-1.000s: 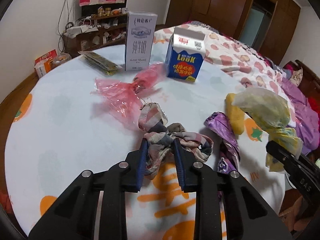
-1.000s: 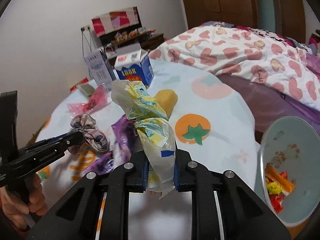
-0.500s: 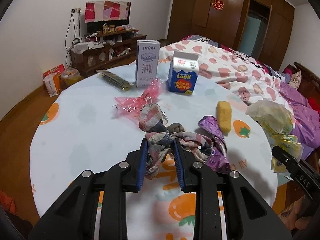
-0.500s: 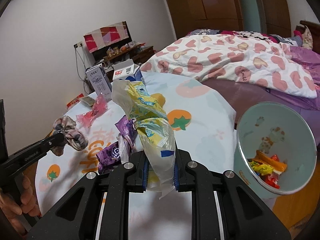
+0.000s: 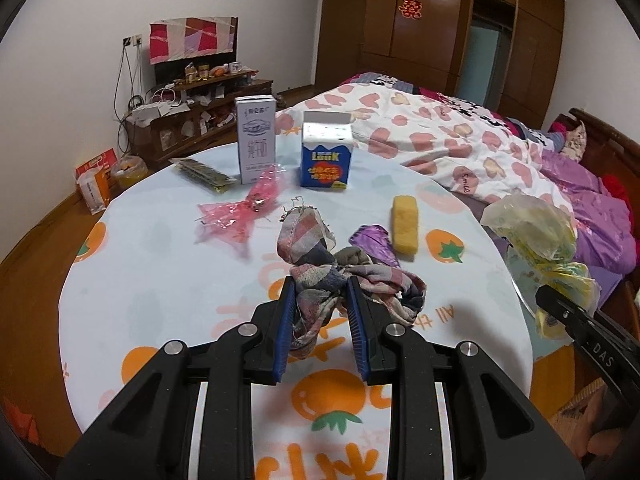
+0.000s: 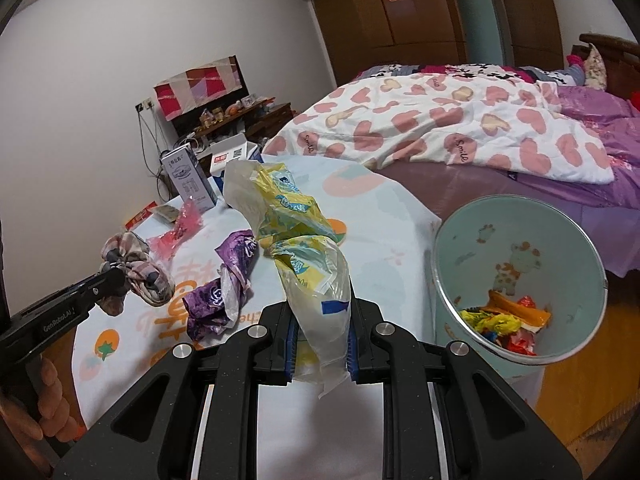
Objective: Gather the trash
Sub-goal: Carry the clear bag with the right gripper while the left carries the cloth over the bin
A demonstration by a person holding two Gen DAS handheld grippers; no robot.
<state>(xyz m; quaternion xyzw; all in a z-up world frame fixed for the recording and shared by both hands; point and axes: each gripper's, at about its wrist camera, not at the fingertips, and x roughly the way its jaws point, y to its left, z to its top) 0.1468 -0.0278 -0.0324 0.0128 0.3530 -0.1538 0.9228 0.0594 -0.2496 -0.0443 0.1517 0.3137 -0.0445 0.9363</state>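
Both claws higher, rag (image 5: 320,280) clamped.

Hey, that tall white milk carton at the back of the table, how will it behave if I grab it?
The tall white milk carton stands upright on a narrow base, so a high push would probably tip it. Its flat, undented sides suggest stiffness and a steady grip. Whether it is full or empty doesn't show.

The bin's (image 6: 520,280) open mouth stands clear beside the right edge of the surface (image 6: 384,216), while two cartons (image 5: 256,144) block the far side and a purple wrapper (image 6: 224,280) lies mid-surface.
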